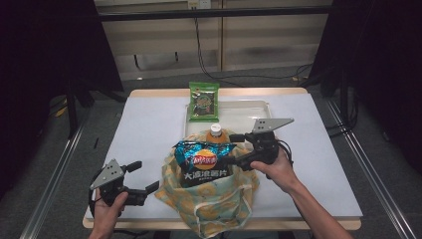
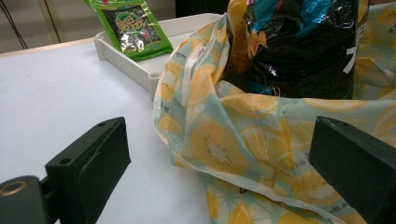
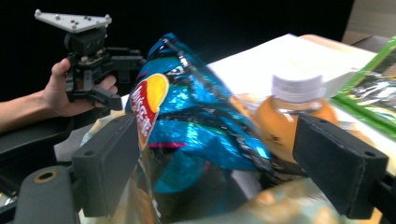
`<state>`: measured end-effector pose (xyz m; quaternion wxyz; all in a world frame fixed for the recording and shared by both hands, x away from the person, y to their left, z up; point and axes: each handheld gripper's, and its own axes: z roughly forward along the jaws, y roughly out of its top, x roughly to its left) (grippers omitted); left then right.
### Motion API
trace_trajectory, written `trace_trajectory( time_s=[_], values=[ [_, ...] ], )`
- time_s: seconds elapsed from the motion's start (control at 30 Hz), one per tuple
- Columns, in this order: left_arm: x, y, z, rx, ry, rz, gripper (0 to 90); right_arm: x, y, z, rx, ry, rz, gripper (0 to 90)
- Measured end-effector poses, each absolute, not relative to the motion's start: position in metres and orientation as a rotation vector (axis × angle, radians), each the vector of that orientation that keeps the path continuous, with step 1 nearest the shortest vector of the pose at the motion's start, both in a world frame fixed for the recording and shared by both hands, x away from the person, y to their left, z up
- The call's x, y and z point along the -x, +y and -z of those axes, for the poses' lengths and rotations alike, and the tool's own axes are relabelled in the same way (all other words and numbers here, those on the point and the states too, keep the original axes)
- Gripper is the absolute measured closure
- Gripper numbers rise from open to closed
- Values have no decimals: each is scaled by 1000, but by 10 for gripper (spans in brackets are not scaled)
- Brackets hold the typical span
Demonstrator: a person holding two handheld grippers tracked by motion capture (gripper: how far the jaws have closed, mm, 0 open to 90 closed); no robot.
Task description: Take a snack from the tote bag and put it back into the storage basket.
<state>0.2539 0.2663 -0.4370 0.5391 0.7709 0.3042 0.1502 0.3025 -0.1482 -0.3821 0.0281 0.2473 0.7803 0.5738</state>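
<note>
Cloth bag (image 1: 211,196), yellow citrus print, is sitting at the near edge of the tabletop (image 1: 144,134), about mid-width, mouth gaping upward. A blue chip bag (image 1: 204,162) is standing upright inside it, its top poking well above the rim. Just behind the chips, an orange drink bottle (image 1: 216,133) with a white cap is also standing in the bag.

Right gripper (image 1: 238,149) is hovering at the bag's right rim, beside the chip bag's top right corner. Its jaws are standing wide apart and pressing on nothing; in the right gripper view the chip bag (image 3: 187,126) and the bottle (image 3: 295,112) are lying between and beyond the two pads, none touching that I can make out.

Left gripper (image 1: 144,179) is sitting at the near left of the bag, jaws spread, straddling the bag's left rim. In the left gripper view a fold of cloth (image 2: 243,140) is lying between the open pads; whether the right-hand pad is touching it, cannot tell.

White tray (image 1: 249,107) is resting toward the far edge, right of centre. A green snack packet (image 1: 203,102) is leaning over the tray's far left corner.
</note>
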Motion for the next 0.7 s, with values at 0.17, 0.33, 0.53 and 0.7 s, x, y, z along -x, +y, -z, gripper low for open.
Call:
trace_trajectory(
  time_s=[0.17,0.33,0.53,0.7],
  values=[
    [-253,267,436,-1842,721,-371,48,-303,-139,388,-756,2451,-1772,175],
    [-253,267,435,-1834,727,-373,48,-303,-133,392,-754,2489,-1760,194],
    [-253,268,435,-1837,725,-373,48,-304,-130,393,-771,2495,-1752,307],
    [-253,268,435,-1837,721,-369,48,-304,-131,394,-765,2496,-1764,478]
  ],
)
